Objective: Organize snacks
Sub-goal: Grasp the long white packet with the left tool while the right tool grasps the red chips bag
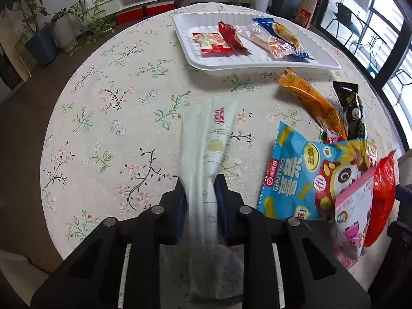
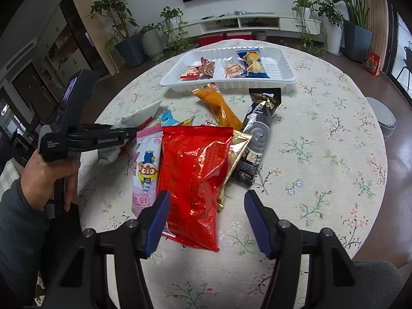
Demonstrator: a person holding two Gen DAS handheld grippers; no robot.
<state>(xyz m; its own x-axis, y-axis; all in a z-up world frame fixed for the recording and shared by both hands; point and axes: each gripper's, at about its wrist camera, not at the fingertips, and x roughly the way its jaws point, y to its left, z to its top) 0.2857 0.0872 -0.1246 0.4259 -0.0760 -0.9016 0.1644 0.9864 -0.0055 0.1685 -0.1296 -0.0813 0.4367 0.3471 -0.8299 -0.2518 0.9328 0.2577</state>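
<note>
My left gripper (image 1: 199, 182) is shut on a long white snack packet (image 1: 213, 141) that lies on the floral tablecloth, left of the snack pile. In the right wrist view that same gripper (image 2: 128, 131) pinches the white packet (image 2: 141, 112) at the pile's left. My right gripper (image 2: 207, 200) hangs open over the near end of a red bag (image 2: 195, 170); its right pad stands apart from the bag. A white tray (image 1: 257, 63) at the far side holds several small wrapped snacks. The pile also has a blue bag (image 1: 291, 180), pink packet (image 2: 146, 170), orange packet (image 2: 219, 105), black packet (image 2: 257, 134) and gold packet (image 2: 238, 149).
The round table's edge (image 2: 381, 180) curves close on the right. A person's hand (image 2: 49, 170) grips the left tool at the table's left edge. Potted plants (image 2: 152, 38) and a low white cabinet (image 2: 257, 23) stand beyond the table. A grey stool (image 2: 383, 121) is on the right.
</note>
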